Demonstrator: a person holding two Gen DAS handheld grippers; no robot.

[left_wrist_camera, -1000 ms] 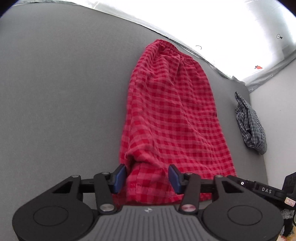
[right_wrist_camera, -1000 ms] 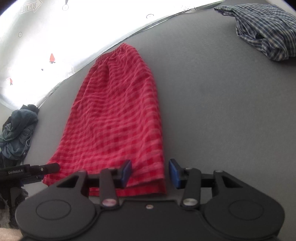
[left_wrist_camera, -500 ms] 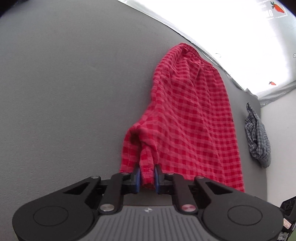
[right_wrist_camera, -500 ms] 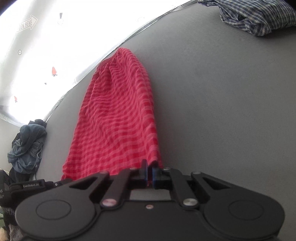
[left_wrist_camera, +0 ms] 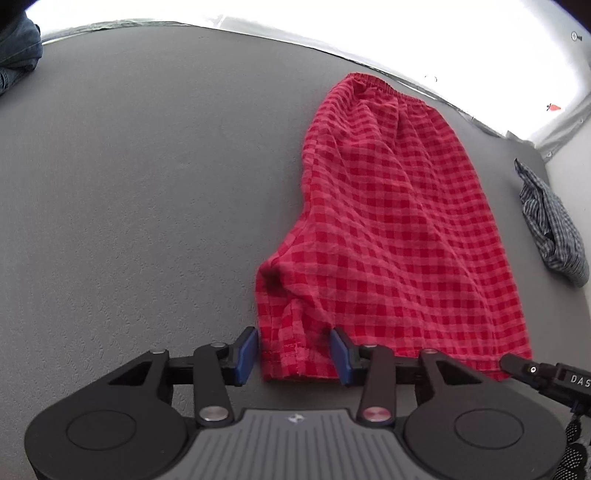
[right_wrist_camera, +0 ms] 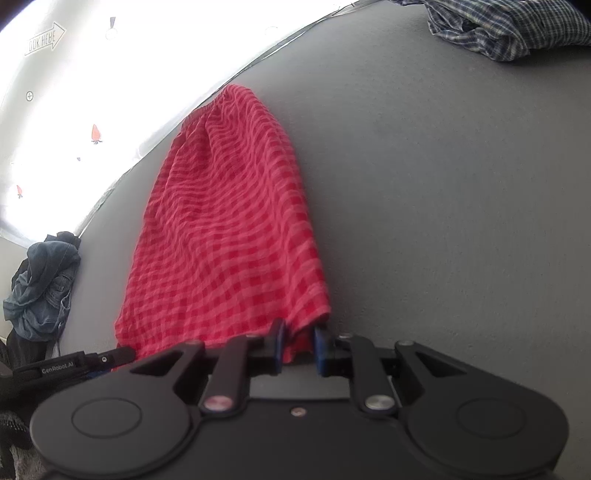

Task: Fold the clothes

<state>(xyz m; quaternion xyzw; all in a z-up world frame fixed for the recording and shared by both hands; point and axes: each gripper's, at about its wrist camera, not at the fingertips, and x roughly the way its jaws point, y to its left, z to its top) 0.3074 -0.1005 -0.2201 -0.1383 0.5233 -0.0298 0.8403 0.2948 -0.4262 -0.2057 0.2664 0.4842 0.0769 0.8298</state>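
Red checked shorts (left_wrist_camera: pixel 391 229) lie flat on grey surface (left_wrist_camera: pixel 147 184), waistband far, hem near. Left gripper (left_wrist_camera: pixel 293 352) jaws wide open astride near-left hem corner. Right gripper (right_wrist_camera: pixel 298 345) jaws partly open around near-right corner; grip uncertain. Blue plaid garment (right_wrist_camera: pixel 509 26) far right, denim heap (right_wrist_camera: pixel 40 288) left.

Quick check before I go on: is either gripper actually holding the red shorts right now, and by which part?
Nothing is clamped. Both the left gripper and the right gripper stand open, each straddling a corner of the hem of the red checked shorts.
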